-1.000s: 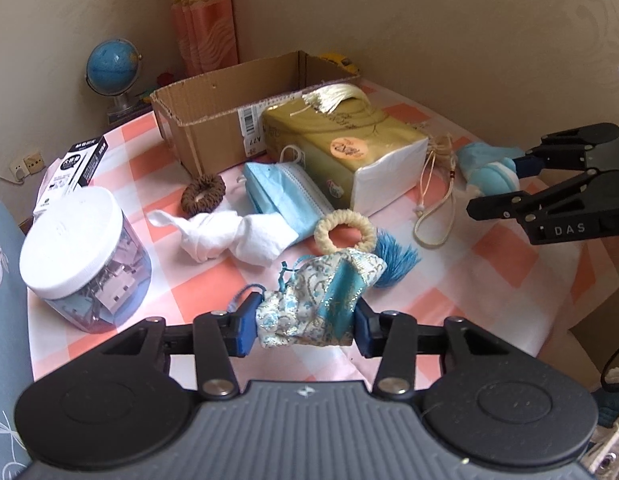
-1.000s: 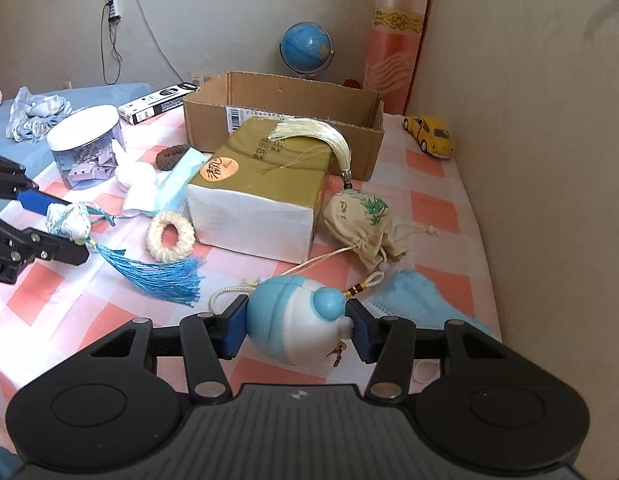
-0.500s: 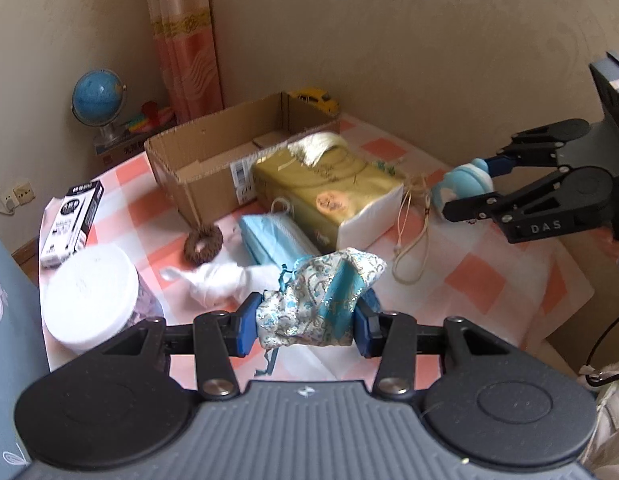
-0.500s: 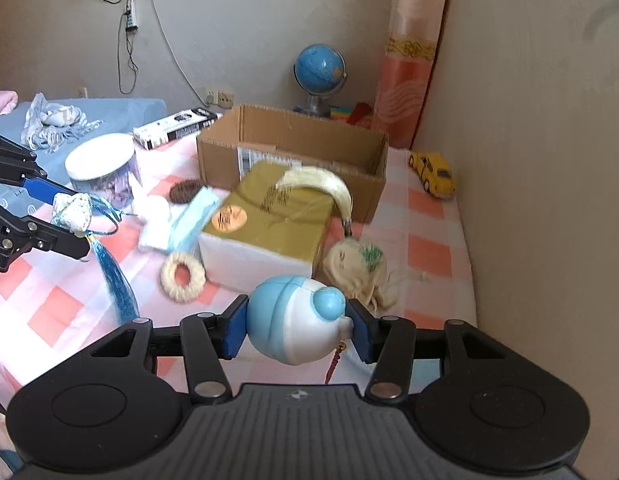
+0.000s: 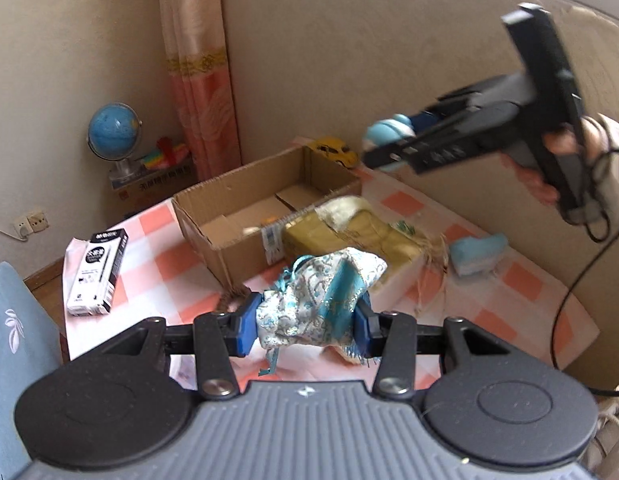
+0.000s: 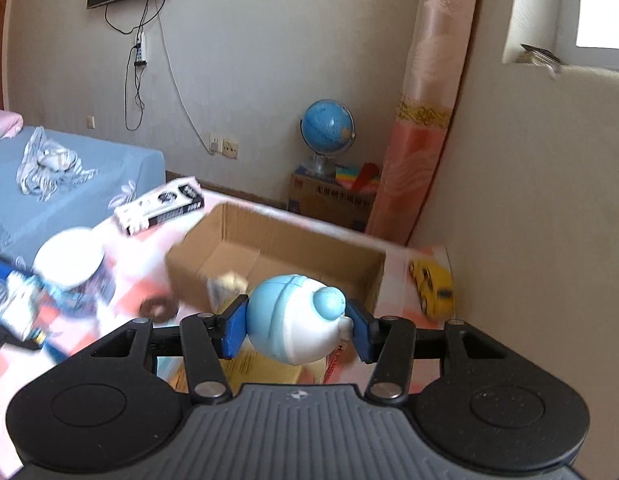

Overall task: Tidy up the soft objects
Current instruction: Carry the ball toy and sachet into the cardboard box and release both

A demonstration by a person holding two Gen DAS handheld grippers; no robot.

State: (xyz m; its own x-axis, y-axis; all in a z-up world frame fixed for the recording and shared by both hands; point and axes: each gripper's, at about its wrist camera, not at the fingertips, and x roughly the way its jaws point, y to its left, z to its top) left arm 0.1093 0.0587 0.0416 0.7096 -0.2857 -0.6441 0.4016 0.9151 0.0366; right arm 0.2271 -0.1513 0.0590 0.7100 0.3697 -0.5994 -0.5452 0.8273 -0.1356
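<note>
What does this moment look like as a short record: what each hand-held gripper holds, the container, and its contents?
left hand-held gripper: shut on blue-and-white brocade pouch
right hand-held gripper: shut on blue-and-white round plush toy
container: open cardboard box on the checked tablecloth
box contents: no soft item visible inside
beside box: yellow tissue pack, yellow toy car

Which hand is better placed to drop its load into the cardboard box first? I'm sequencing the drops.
Right, probably. Its tongs, clamped on the blue-and-white plush, are raised with the open cardboard box just ahead. The left tongs, holding the brocade pouch, sit lower and farther back.
</note>
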